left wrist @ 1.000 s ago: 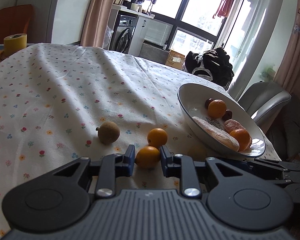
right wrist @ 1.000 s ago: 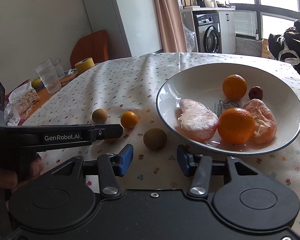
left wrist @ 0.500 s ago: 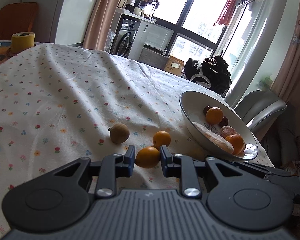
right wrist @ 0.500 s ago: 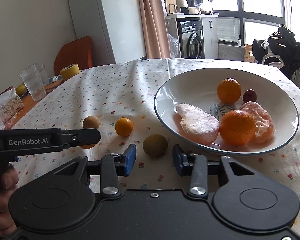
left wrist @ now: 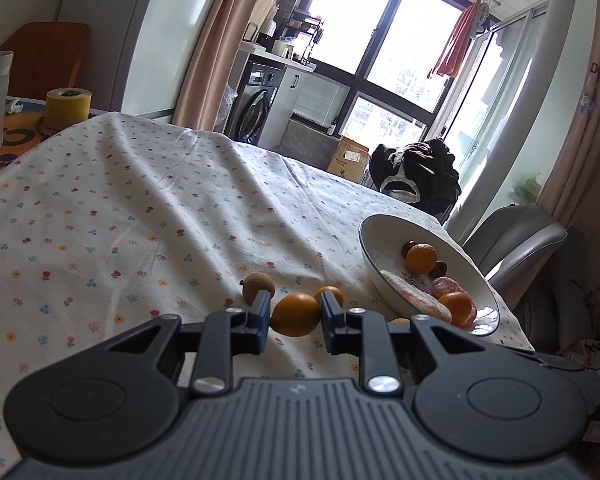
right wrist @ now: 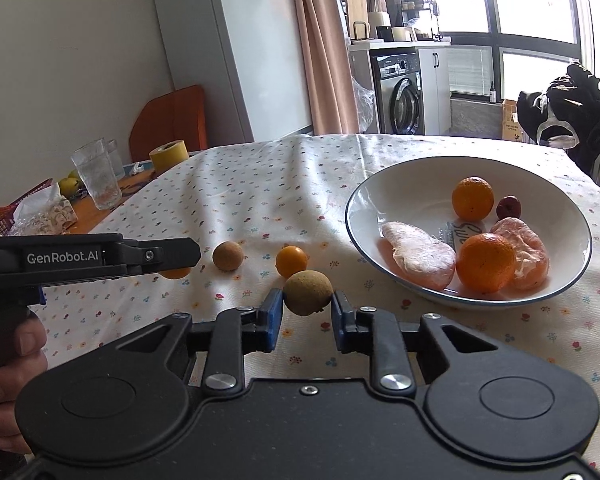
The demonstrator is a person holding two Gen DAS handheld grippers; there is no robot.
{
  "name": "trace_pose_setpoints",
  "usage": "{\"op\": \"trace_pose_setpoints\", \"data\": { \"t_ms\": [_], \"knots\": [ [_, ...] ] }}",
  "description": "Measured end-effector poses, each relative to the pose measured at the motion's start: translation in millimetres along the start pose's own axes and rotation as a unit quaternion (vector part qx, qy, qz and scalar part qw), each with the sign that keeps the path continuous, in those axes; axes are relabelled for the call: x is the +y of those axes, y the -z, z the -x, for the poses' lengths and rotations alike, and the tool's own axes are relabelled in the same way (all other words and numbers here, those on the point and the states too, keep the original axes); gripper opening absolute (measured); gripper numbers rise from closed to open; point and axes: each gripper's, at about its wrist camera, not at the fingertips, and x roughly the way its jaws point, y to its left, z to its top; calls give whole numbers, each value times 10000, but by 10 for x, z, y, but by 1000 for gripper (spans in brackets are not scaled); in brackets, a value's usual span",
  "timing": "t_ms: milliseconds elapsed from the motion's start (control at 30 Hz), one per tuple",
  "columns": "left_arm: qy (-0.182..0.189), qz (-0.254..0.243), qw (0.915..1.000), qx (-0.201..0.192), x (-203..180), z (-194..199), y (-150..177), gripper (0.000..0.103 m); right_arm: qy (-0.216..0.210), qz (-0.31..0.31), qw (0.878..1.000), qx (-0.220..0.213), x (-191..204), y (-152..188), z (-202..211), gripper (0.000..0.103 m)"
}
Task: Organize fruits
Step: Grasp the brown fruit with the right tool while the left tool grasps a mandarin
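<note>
My left gripper (left wrist: 295,316) is shut on a small orange fruit (left wrist: 295,315) and holds it above the flowered tablecloth; in the right wrist view that gripper (right wrist: 172,256) reaches in from the left with the orange fruit (right wrist: 176,273) showing under its fingers. My right gripper (right wrist: 306,312) is shut on a round brown fruit (right wrist: 308,293) just left of the white bowl (right wrist: 572,264). Another brown fruit (right wrist: 228,255) and a small orange fruit (right wrist: 291,260) lie on the cloth beyond. The bowl holds two oranges (right wrist: 485,262), peeled segments and a dark red fruit.
Two glasses (right wrist: 96,178), a yellow tape roll (right wrist: 168,155) and snack packets stand at the table's far left. A grey chair (left wrist: 516,240) and a dark bag (left wrist: 416,176) sit past the table's right edge. A person's hand (right wrist: 4,360) holds the left gripper.
The left gripper has risen off the cloth with the small orange fruit. The right gripper moved forward and its fingers closed around the brown fruit near the bowl.
</note>
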Motion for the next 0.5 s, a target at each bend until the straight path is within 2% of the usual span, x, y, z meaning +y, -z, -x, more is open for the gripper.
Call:
{"op": "trace_pose_setpoints", "data": {
  "t_ms": [500],
  "knots": [
    [126, -206, 9996, -151, -225, 61, -103, 25, -14, -4, 9992, -396, -125, -135, 236, 24]
  ]
}}
